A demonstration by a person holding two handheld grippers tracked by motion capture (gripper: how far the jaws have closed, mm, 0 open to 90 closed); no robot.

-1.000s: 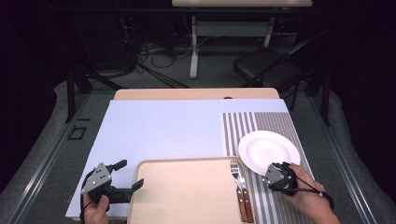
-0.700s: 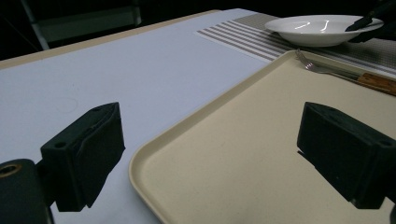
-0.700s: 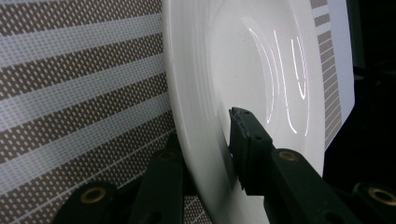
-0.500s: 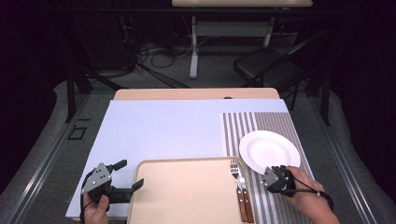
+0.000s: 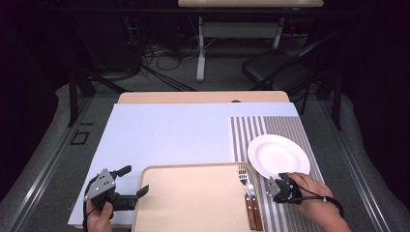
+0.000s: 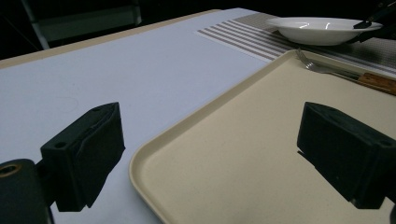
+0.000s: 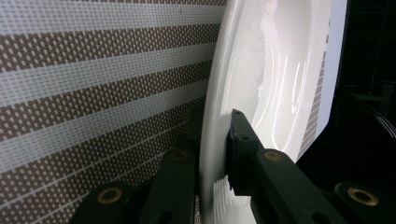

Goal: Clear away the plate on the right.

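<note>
Nearest, the left tongs point(image 5: 129, 186) stand wide over the corner of the beige tray point(image 5: 193, 203), gripping nothing. The right tongs point(image 5: 276, 181) have just been closing and now pinch the near rim of the white plate point(image 5: 278, 154), which sits on the striped placemat point(image 5: 290, 130). A fork point(image 5: 243, 181) lies at the tray's right edge. The counter point(image 5: 169, 130) carries a pale blue sheet; beyond, dark floor, cables point(image 5: 159, 53) and a black chair point(image 5: 275, 70).

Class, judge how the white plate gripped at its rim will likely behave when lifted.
The white plate looks rigid, so it should lift in one piece. Its glossy glaze may slip between the right hand-held gripper jaws. Held at one edge, it will probably sag; likely breakable if dropped.
</note>
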